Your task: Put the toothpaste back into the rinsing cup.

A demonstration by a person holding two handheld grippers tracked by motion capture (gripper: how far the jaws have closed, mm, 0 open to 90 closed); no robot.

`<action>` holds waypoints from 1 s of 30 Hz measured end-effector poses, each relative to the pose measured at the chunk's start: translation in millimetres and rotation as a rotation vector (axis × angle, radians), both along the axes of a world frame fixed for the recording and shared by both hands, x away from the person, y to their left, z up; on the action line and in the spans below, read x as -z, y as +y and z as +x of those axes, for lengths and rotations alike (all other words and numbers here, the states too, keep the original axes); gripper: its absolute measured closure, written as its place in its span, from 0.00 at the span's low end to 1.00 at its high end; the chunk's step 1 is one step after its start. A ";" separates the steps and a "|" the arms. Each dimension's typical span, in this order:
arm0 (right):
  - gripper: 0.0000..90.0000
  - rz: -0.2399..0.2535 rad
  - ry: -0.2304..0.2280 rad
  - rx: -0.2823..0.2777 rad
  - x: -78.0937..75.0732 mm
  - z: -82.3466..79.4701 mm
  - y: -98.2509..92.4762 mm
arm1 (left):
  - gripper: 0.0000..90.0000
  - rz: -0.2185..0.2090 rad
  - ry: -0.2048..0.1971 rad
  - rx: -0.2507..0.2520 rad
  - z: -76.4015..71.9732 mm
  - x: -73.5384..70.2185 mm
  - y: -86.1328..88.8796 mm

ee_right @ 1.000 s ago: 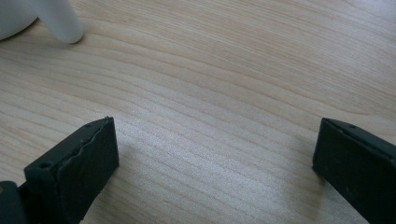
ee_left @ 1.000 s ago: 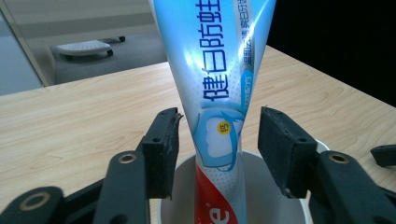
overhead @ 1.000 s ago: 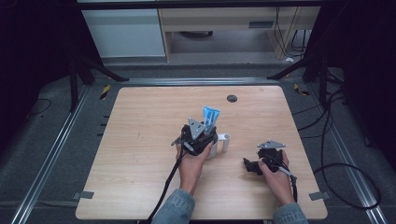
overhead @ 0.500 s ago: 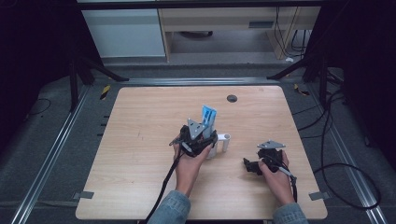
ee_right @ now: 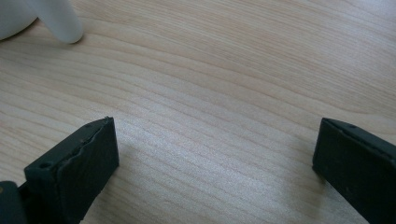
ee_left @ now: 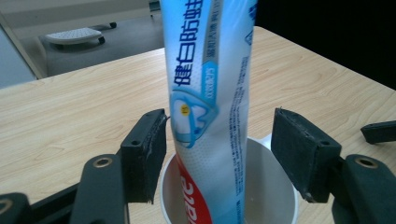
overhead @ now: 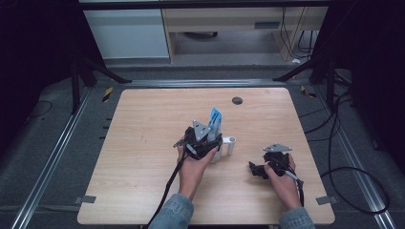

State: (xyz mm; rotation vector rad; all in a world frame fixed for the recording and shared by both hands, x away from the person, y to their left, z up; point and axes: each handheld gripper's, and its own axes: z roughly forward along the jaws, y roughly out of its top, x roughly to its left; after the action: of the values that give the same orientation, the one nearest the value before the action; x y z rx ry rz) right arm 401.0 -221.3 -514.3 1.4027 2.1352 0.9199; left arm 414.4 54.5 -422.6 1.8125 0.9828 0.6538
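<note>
Left gripper [ee_left: 219, 154] is standing open around a toothpaste tube [ee_left: 210, 102], its jaws clear of it.
Tube's top is running out of frame; its foot is sitting hidden inside a white cup [ee_left: 275, 186].

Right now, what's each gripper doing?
Left gripper: jaws just opened, clear of the toothpaste tube standing in the white cup.
Right gripper: open, empty.
</note>
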 end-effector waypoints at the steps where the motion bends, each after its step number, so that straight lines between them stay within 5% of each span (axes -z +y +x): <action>1: 0.01 0.000 0.000 0.000 0.0 0.0 0.0 | 0.39 0.000 0.006 0.006 0.0 -1.0 -0.2; 9: 0.01 0.000 0.001 0.000 0.0 0.0 0.0 | 0.33 0.037 0.022 0.037 -0.2 -12.6 5.1; 30: 0.01 0.000 0.000 0.000 0.0 0.1 0.0 | 0.15 0.146 0.195 0.139 -4.9 -22.0 28.3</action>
State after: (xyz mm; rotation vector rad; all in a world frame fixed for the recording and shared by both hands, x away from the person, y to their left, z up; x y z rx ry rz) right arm 401.1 -221.3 -514.4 1.4033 2.1352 0.9202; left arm 409.5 82.8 -400.6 2.0835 0.9458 0.4800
